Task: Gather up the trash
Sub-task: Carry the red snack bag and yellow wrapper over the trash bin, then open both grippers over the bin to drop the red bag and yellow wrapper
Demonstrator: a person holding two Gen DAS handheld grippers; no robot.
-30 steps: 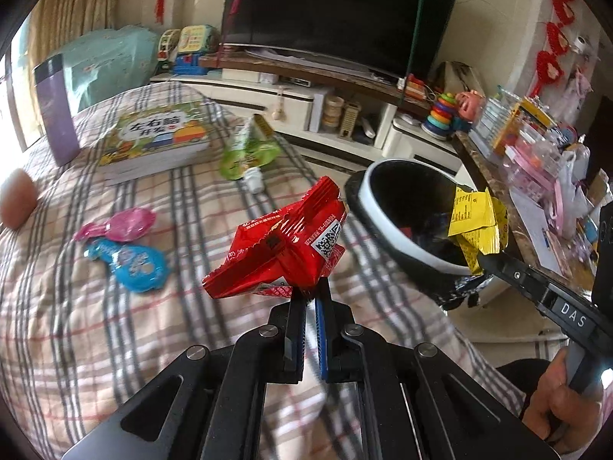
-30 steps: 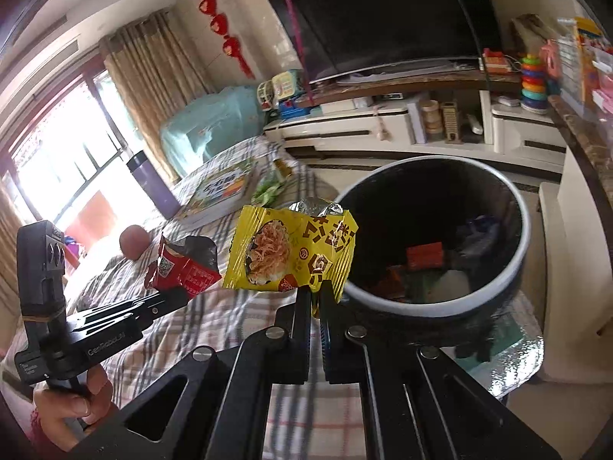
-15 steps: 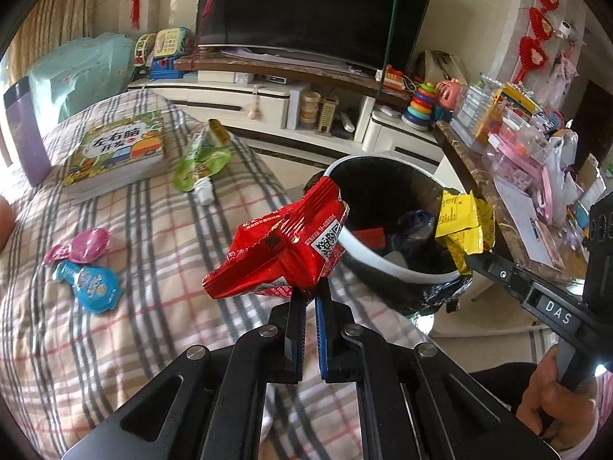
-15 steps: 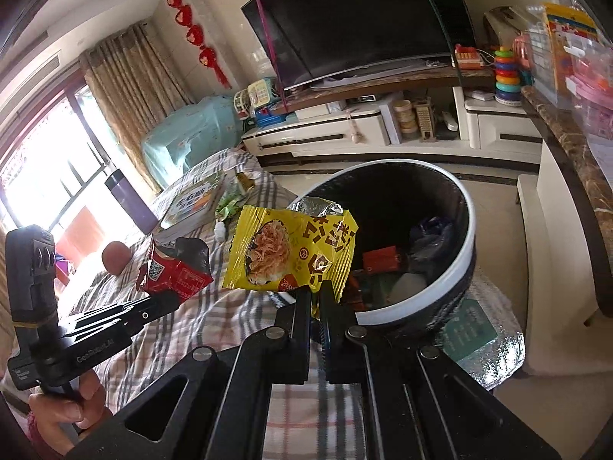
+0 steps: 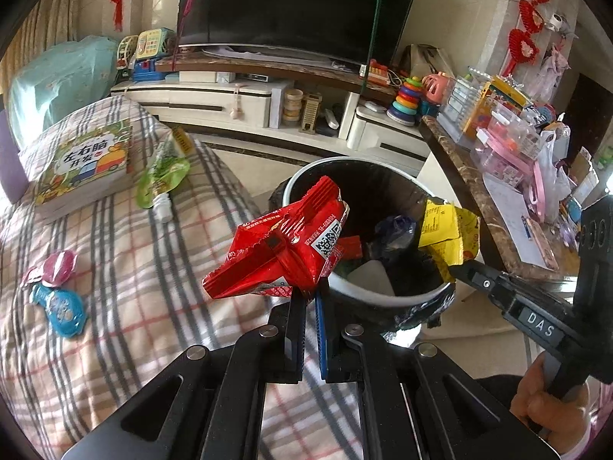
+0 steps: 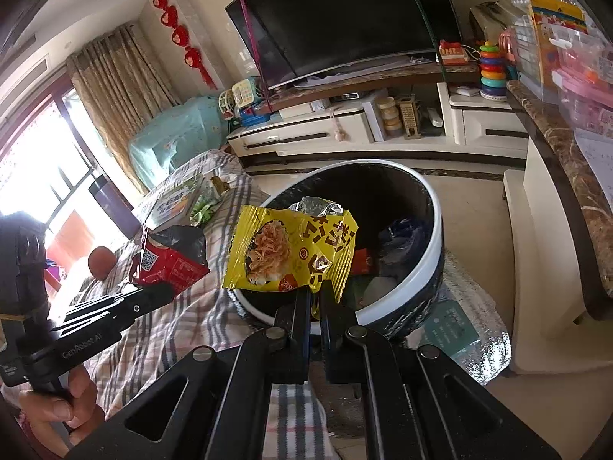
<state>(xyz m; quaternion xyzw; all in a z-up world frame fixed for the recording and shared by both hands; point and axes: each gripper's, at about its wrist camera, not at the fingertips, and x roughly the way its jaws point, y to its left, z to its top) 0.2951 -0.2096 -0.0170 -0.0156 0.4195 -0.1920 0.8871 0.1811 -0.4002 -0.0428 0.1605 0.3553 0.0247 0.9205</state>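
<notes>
My left gripper [image 5: 310,293] is shut on a red snack wrapper [image 5: 283,253] and holds it at the near left rim of the black trash bin with a white rim [image 5: 387,299]. My right gripper [image 6: 315,293] is shut on a yellow noodle wrapper [image 6: 291,253] and holds it over the bin's near rim [image 6: 429,257]. The yellow wrapper [image 5: 448,237] also shows in the left wrist view over the bin's right side. The red wrapper [image 6: 168,260] shows at the left in the right wrist view. The bin holds several pieces of trash.
On the plaid bed [image 5: 126,268] lie a green pouch [image 5: 163,176], a pink wrapper [image 5: 55,268], a blue wrapper [image 5: 61,308] and a children's book [image 5: 88,161]. A marble counter [image 5: 479,199] with boxes stands right of the bin. A TV stand [image 5: 268,96] is behind.
Both grippers have moved with their wrappers toward the bin. The bin now lies closer, right behind both wrappers. Both stay shut.
</notes>
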